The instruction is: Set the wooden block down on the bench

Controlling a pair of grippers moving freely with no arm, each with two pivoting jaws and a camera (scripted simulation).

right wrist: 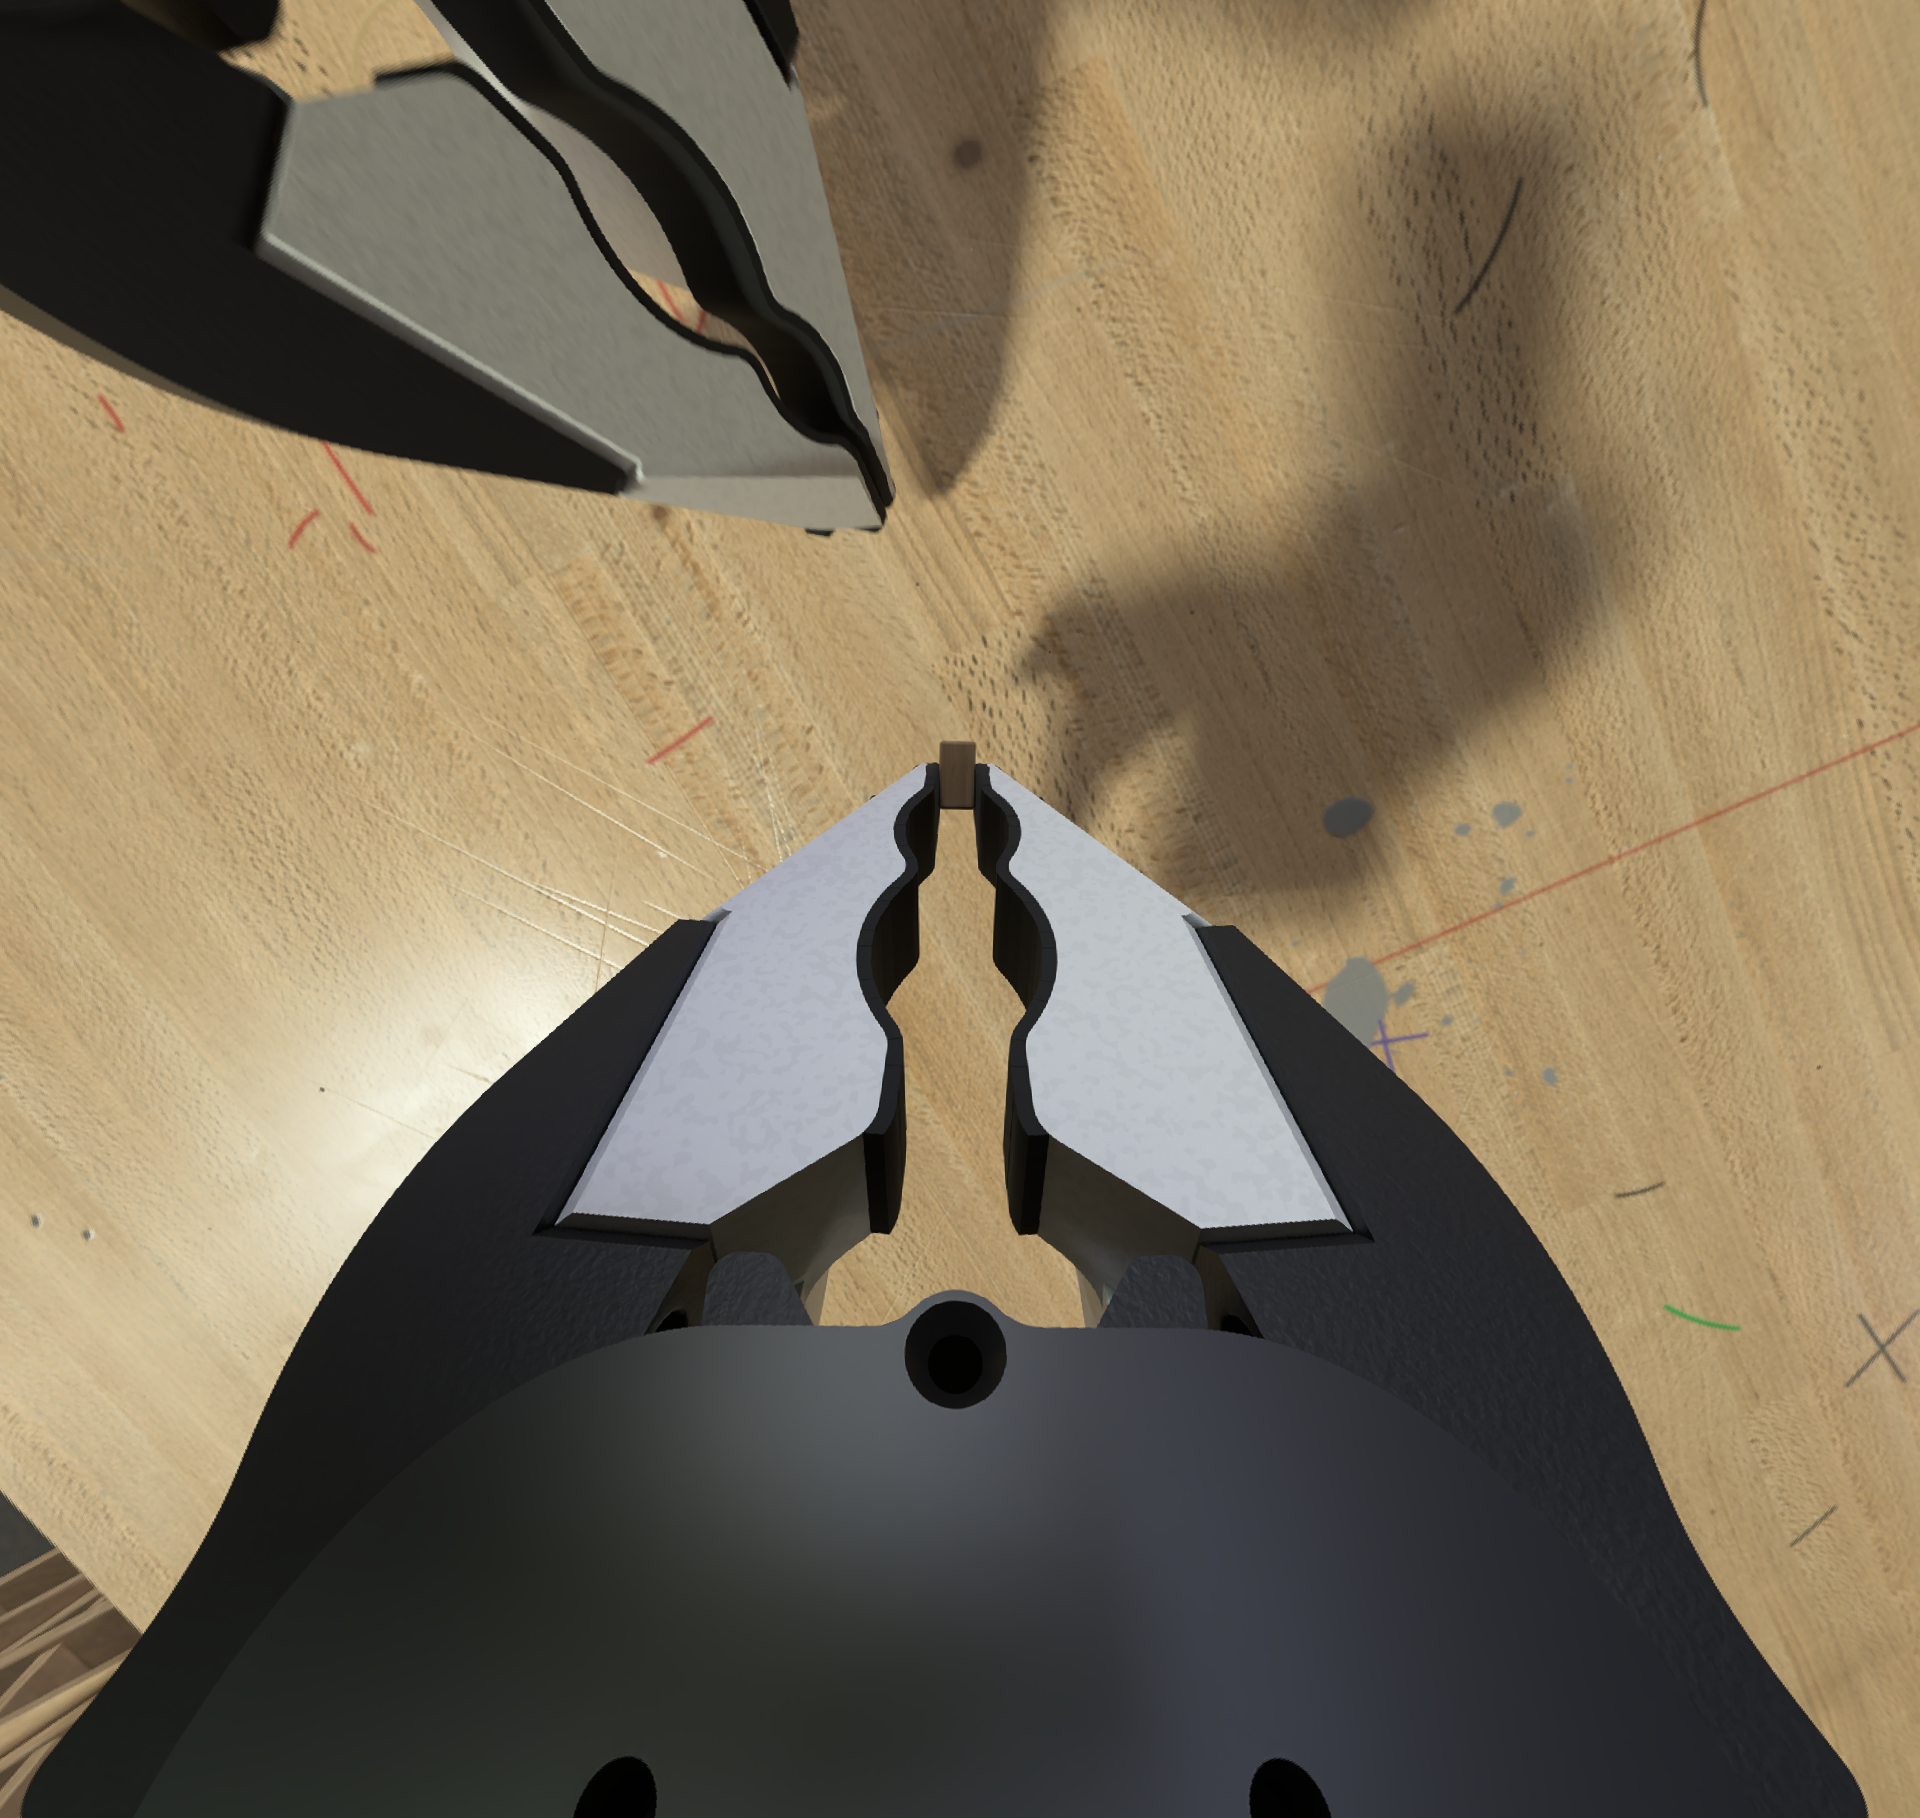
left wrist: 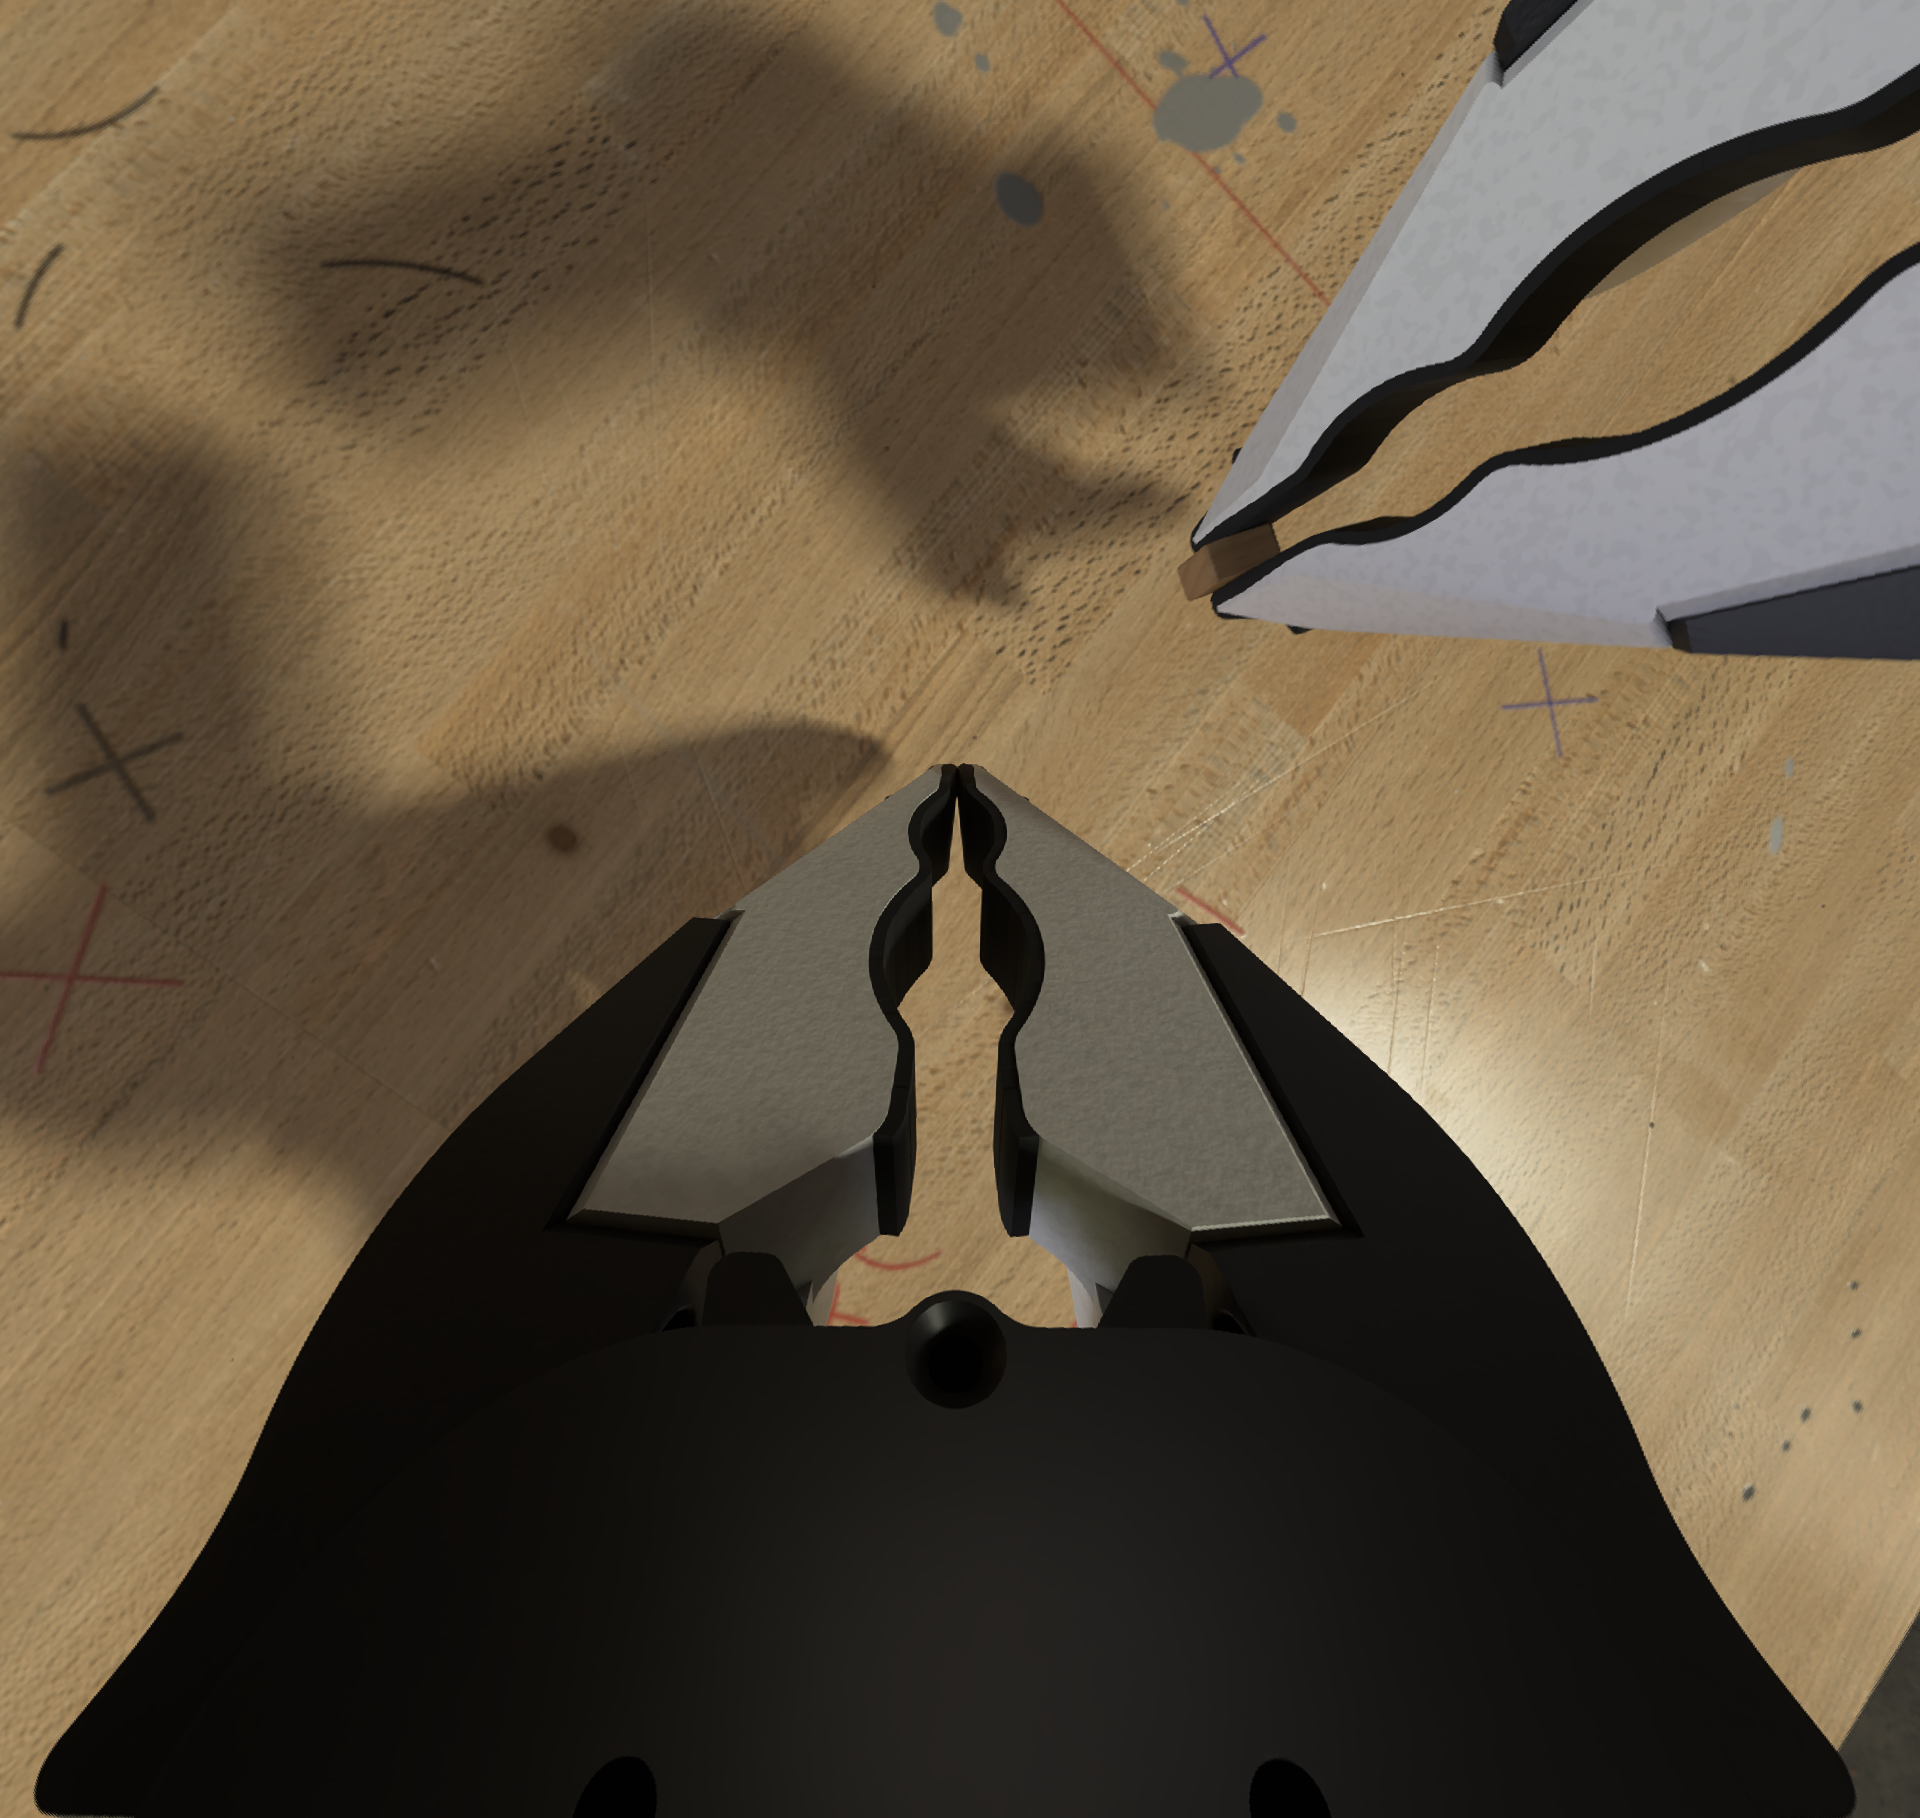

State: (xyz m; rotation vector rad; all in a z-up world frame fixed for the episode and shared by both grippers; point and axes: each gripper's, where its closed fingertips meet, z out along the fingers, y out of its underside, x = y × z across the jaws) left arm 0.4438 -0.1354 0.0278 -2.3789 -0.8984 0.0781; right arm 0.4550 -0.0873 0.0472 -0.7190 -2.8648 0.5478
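The wooden block is a very small brown piece pinched between the tips of my right gripper, which is shut on it and points down at the wooden bench. In the left wrist view the block shows at the tips of the right gripper at the right. I cannot tell whether the block touches the bench. My left gripper is shut and empty, pointing down at the bench. It also shows in the right wrist view at the upper left, apart from the block.
The bench top bears pencil crosses, red lines and grey paint spots. The grippers cast large shadows on it. A bench edge shows at the lower left of the right wrist view.
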